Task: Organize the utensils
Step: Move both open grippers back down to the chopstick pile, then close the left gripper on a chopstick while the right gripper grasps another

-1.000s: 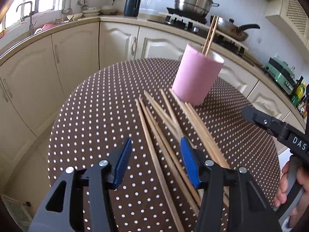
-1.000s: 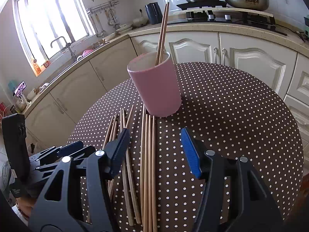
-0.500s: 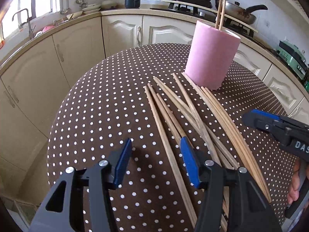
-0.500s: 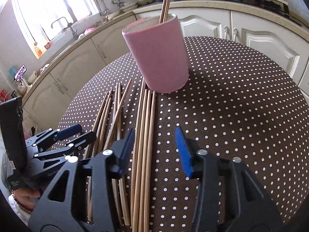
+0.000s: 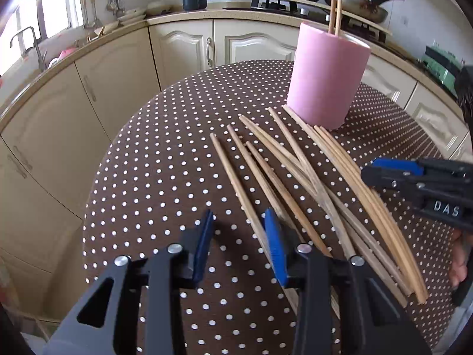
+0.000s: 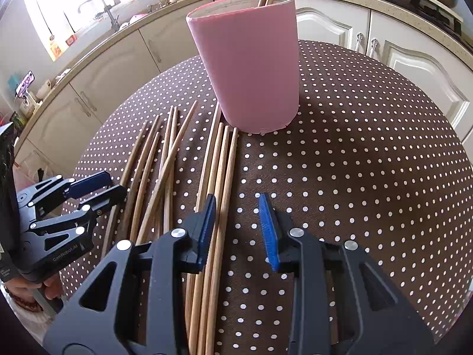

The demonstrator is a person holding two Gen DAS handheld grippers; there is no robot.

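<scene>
Left wrist view
My left gripper point(image 5: 239, 244): jaws apart, holding nothing, low over the dotted table point(image 5: 153, 177); its right pad sits just over the near end of one stick.
Done so far: two chopsticks point(image 5: 335, 3) stand in the pink cup point(image 5: 326, 77).
Left to do: about a dozen loose chopsticks point(image 5: 295, 183) lie fanned from the cup's foot toward me.

Right wrist view
My right gripper point(image 6: 238, 230): jaws apart, empty, its left pad over a straight bundle of sticks point(image 6: 217, 183).
Cup point(image 6: 248, 65): upright, bundle tips touching or just short of its base; I cannot tell which.
Progress, as I judge it: early; most sticks are not yet in the cup.
</scene>
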